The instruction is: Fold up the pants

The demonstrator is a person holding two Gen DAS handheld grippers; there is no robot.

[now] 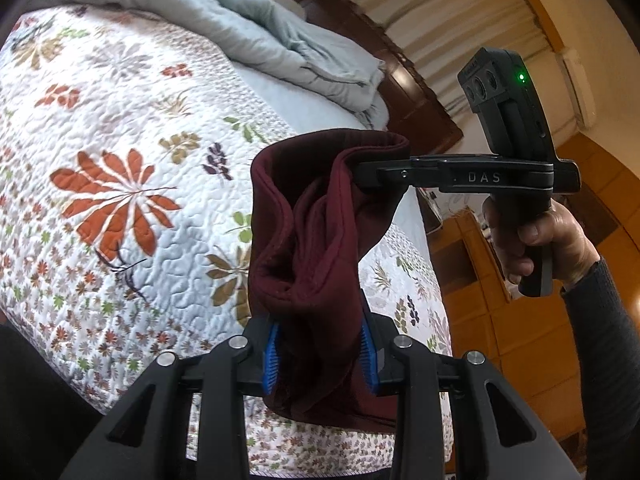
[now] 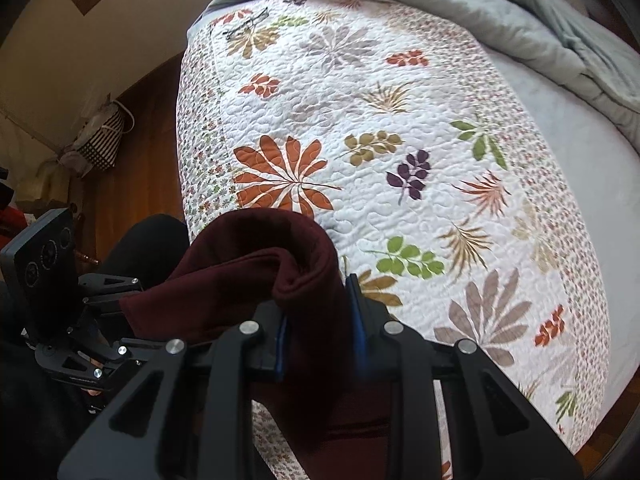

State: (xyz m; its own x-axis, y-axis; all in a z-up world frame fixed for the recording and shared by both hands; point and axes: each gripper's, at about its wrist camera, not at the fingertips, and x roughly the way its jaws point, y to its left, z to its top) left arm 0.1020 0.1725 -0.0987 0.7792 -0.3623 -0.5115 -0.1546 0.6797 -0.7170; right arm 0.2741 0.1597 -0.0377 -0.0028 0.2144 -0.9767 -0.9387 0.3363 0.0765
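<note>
Dark maroon pants (image 1: 316, 248) hang bunched in the air above a bed with a floral quilt (image 1: 120, 160). My left gripper (image 1: 320, 354) is shut on a thick fold of the cloth between its blue pads. In the left wrist view the right gripper (image 1: 360, 174) comes in from the right, clamped on the upper edge of the pants, with a hand (image 1: 536, 240) on its handle. In the right wrist view my right gripper (image 2: 320, 332) is shut on the maroon pants (image 2: 260, 264), and the cloth runs left toward the left gripper (image 2: 92, 340).
A crumpled light grey duvet (image 1: 240, 28) lies at the head of the bed (image 2: 520, 8). The floral quilt (image 2: 360, 140) is spread flat below. A dark wooden headboard (image 1: 400, 80), curtains and wooden cabinets (image 1: 500, 320) stand to the right. A striped bag (image 2: 104, 140) sits on the floor at left.
</note>
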